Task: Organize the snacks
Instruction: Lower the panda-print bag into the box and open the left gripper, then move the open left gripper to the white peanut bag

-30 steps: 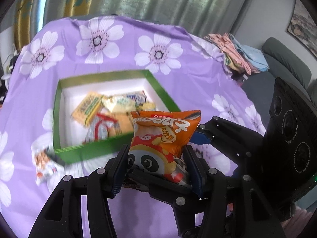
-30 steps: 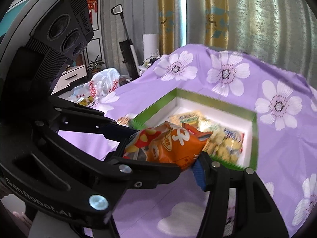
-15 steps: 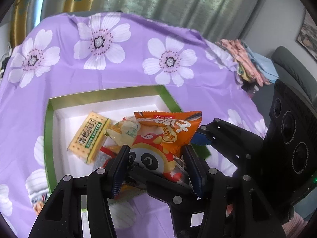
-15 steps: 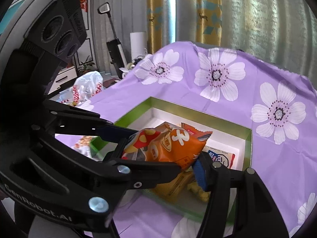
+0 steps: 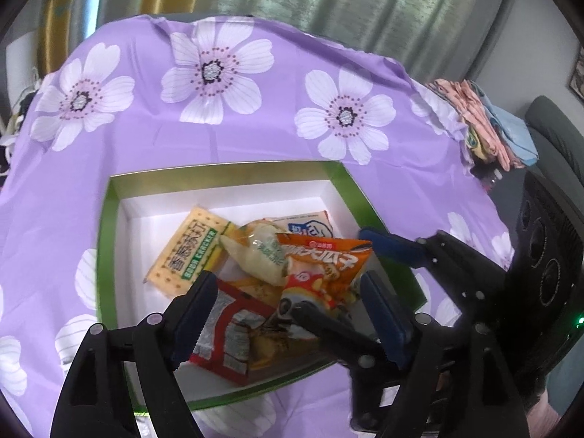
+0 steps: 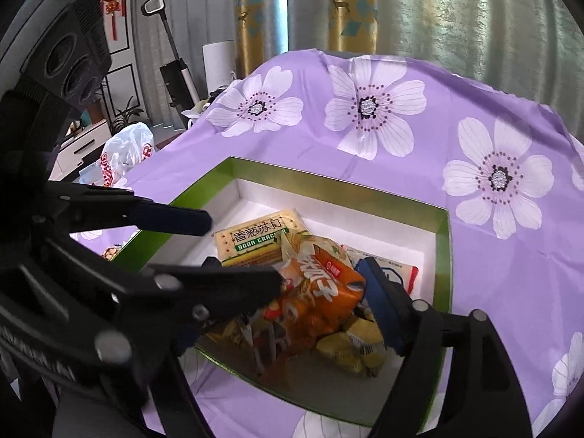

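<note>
Both the left gripper [image 5: 288, 303] and right gripper [image 6: 321, 273], jaws just widened, stand spread; the orange snack bag [image 5: 321, 273] lies loose between them in the green box [image 5: 104, 241], at 6 o'clock.

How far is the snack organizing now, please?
Several snacks, including the cracker pack, lie in the green box. Both tongs, left and right, have just opened, dropping the orange bag inside. One packet remains outside on the cloth.
</note>
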Tool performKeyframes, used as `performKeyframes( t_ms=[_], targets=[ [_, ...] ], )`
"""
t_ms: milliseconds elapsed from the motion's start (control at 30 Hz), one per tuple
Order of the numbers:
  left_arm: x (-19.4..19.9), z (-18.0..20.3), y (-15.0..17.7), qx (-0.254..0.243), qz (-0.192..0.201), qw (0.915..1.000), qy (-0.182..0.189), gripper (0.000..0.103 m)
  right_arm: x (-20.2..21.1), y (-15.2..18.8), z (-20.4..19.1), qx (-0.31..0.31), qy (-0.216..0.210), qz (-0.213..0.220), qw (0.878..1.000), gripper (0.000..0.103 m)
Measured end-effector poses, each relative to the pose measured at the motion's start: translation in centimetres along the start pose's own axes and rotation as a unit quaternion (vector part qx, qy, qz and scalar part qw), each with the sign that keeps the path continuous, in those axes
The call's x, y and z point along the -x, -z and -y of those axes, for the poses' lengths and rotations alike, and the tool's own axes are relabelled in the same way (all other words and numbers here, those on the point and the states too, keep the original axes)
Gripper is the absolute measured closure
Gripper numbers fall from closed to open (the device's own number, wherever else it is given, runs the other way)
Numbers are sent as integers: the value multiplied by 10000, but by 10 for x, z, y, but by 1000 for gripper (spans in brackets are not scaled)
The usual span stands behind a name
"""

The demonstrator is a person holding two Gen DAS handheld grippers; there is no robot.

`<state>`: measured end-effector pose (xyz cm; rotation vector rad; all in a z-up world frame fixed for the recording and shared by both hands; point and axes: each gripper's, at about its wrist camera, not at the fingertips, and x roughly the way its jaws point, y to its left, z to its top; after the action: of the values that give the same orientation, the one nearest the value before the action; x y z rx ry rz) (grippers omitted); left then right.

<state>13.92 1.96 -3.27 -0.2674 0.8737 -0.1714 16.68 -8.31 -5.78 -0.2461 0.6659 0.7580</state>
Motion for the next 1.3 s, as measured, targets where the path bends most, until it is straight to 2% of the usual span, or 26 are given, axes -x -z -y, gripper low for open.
performKeyframes(
  t_ms=[133,300,400,567,767,1033,1300],
  targets=[
    [14,4,4,-75,134,9998,-138,11,13,2,-2,-111,38,78,9999,18],
    [36,11,10,-165,318,9989,-313,10,36,8,-8,-178,70,197,9996,14],
    [51,17,17,-208,461,9975,-488,3,52,13,-11,-286,109,255,9992,11],
    [73,26,34,-253,630,9954,-679,3,77,25,-15,-594,125,310,9977,4],
    [93,36,54,-274,730,9942,-744,2,101,44,-21,-858,123,277,9959,3],
    [120,46,78,-279,894,9930,-717,2,131,61,-38,-903,48,315,9954,1],
    [143,45,98,-217,1049,9916,-727,2,142,72,-55,-887,-65,317,9955,1]
  ],
)
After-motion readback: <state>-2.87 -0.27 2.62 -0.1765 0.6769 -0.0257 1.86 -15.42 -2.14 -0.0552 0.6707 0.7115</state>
